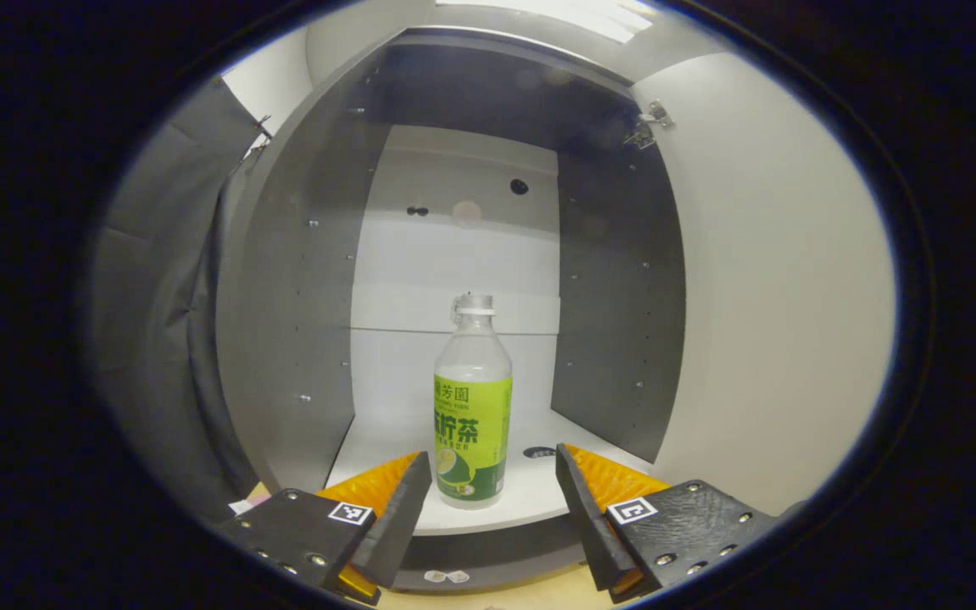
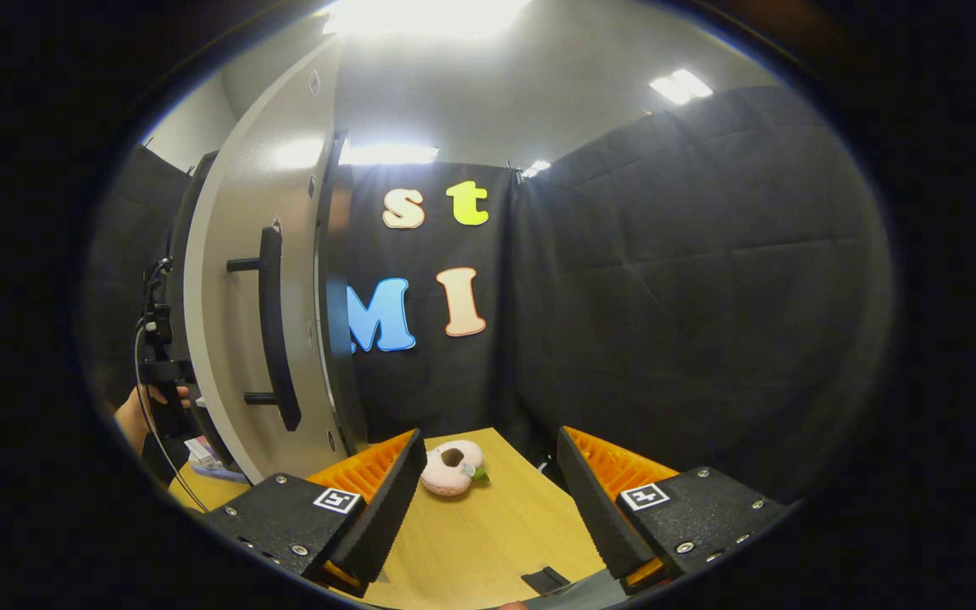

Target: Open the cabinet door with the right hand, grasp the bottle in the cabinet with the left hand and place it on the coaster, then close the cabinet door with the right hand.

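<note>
Spread wide just short of the shelf, the left gripper [image 1: 493, 487] should ease forward until its fingers flank the green-labelled bottle [image 1: 472, 407] upright in the open cabinet [image 1: 302, 322], then close squarely; the right gripper [image 2: 488, 483] hangs open beside the door [image 2: 242, 280].

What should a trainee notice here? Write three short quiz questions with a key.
1. True or false: the white cabinet door stands open.
2. The clear plastic bottle with the green label stands: A) on the cabinet's white shelf, B) on the wooden table, C) in the left claw.
3. Fill in: the left claw's jaws are ____.

Key: 1 true; 2 A; 3 open, either side of the bottle, not touching it.
</note>
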